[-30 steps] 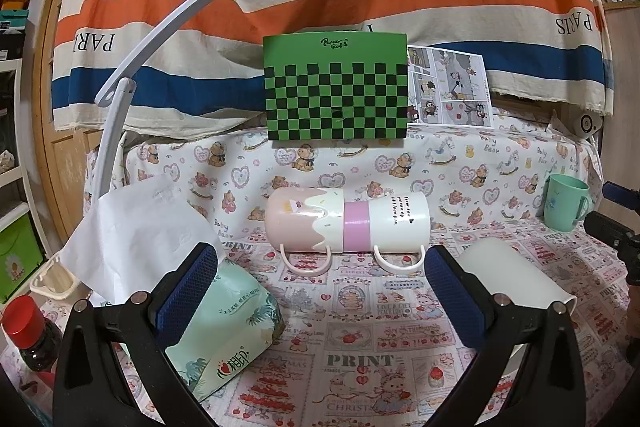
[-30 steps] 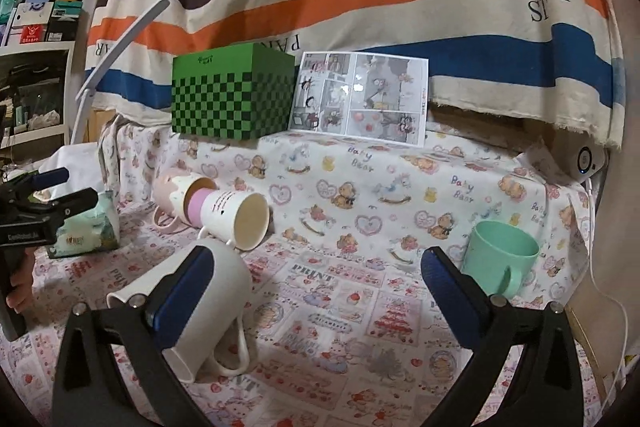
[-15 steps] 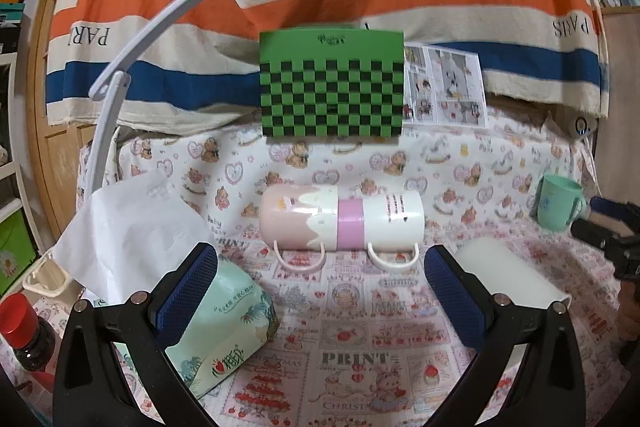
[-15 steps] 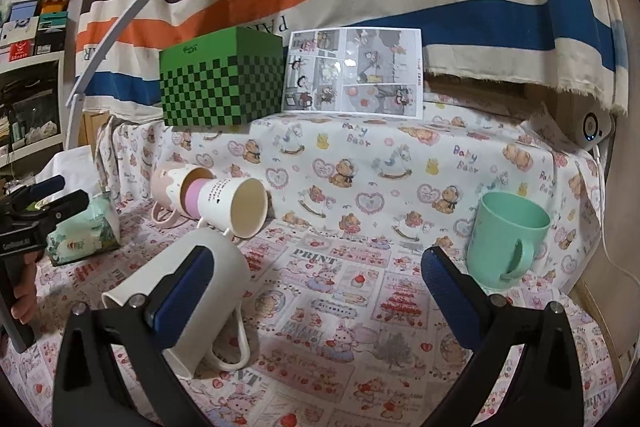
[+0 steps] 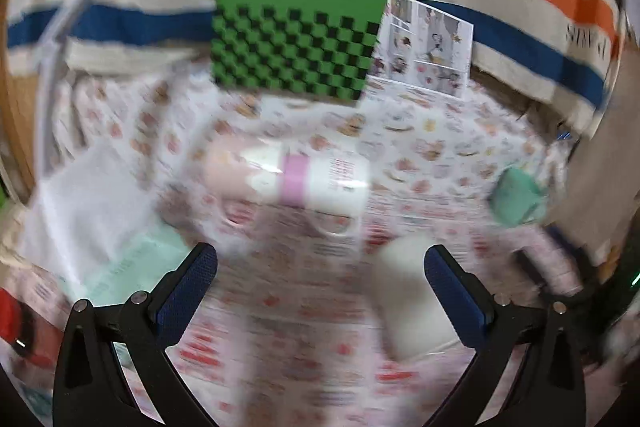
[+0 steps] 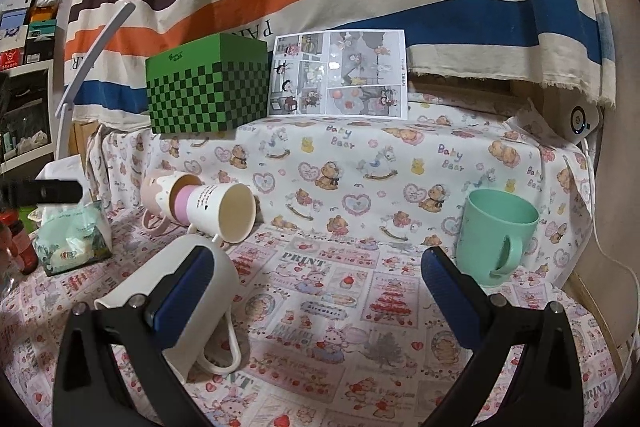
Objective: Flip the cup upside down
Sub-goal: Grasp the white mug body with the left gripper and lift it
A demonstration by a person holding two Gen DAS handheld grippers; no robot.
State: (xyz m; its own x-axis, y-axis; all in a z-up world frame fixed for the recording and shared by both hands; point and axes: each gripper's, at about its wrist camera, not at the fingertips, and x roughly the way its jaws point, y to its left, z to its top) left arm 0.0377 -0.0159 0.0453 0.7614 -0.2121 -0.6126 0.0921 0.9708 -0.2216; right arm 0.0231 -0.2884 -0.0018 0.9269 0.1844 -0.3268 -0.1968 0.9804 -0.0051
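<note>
Vs. half a sec ago, our left wrist view has gone heavily smeared and tilted; the green-and-black checkered box (image 5: 296,39) now sits skewed, and the mint-green plastic mug (image 5: 518,201) shows closer in at the right. The right view is sharp and has shifted a little nearer the mug (image 6: 494,235), which now sits just past the right finger.

Left gripper (image 5: 320,279): jaws spread wide, nothing between them. Right gripper (image 6: 318,277): jaws also spread wide, holding nothing.

The mint-green mug stands upright, mouth up, handle toward us, on the bear-and-strawberry print cloth over the table (image 6: 320,307), near its right edge. A white ceramic mug lying on its side (image 6: 176,291) sits behind the right gripper's left finger, handle on the cloth. Behind it, a pink-and-white stack of mugs on its side (image 6: 204,205), open mouth facing right. A mint tissue pack (image 6: 72,243) and a red-capped dark bottle (image 6: 16,243) sit at the far left.

Room: open cloth between the white mug and the green mug, and in front of both. Back is bounded by the cloth-covered step carrying the checkered box and a printed comic sheet (image 6: 340,73). A white cable (image 6: 616,267) runs along the right edge.
</note>
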